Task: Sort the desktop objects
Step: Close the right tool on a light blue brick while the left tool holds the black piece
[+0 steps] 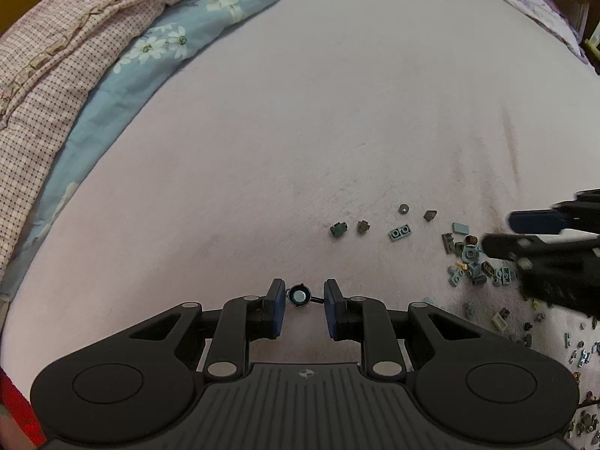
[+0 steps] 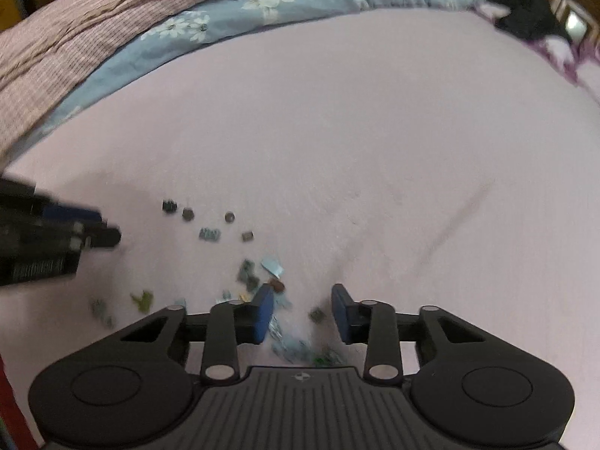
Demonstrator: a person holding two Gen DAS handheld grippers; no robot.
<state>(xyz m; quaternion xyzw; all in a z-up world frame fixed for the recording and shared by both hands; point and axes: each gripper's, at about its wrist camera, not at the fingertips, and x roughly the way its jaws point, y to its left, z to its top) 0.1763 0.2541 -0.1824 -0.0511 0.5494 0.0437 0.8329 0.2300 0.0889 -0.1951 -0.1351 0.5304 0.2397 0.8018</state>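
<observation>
Small toy bricks lie scattered on a pink bed sheet (image 1: 300,112). In the left wrist view my left gripper (image 1: 303,294) is open; a tiny black pan piece (image 1: 299,295) lies on the sheet between its blue pads, touching neither. A row of loose pieces includes a dark green brick (image 1: 338,229) and a grey two-stud plate (image 1: 400,233). A denser pile (image 1: 474,262) lies to the right, under my right gripper (image 1: 498,232). In the right wrist view my right gripper (image 2: 302,302) is open and empty above blurred pieces (image 2: 296,348). My left gripper (image 2: 108,234) shows at the left.
A blue floral quilt (image 1: 168,45) and a pink checked blanket (image 1: 56,56) are bunched along the left and far side. A purple patterned pillow (image 1: 532,3) lies at the far right. More tiny pieces (image 1: 581,352) lie near the right edge.
</observation>
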